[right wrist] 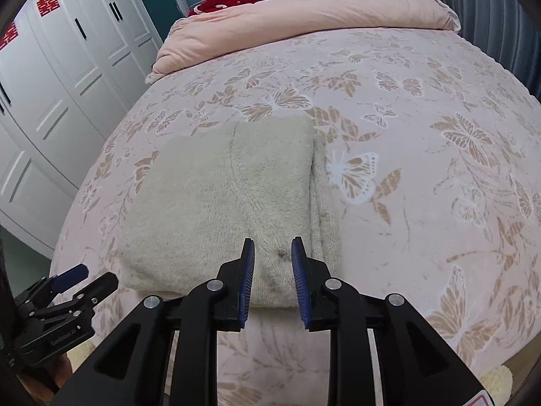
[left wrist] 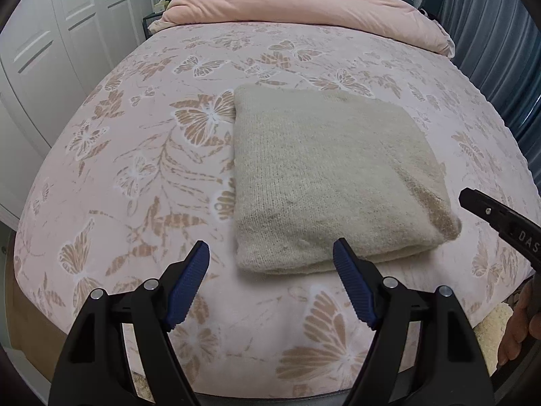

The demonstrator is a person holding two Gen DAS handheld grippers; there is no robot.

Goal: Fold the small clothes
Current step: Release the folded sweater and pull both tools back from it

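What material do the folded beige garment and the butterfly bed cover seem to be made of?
Folded beige garment: looks like knitted wool or a wool-like yarn, matte and fuzzy; fine knit rows and a fluffy edge show. Butterfly bed cover: seems a soft plush or velvet-like fabric, with a low, slightly embossed printed pattern; exact fibre unclear.

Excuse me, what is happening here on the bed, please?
A person is folding small clothes with a pair of tongs in each hand. A cream knitted sweater already lies folded into a neat rectangle on the butterfly-print bedspread. The left tongs stand wide open with nothing between them. The right tongs are open only narrowly, above the sweater's near edge, gripping nothing. A pink quilt lies at the head.
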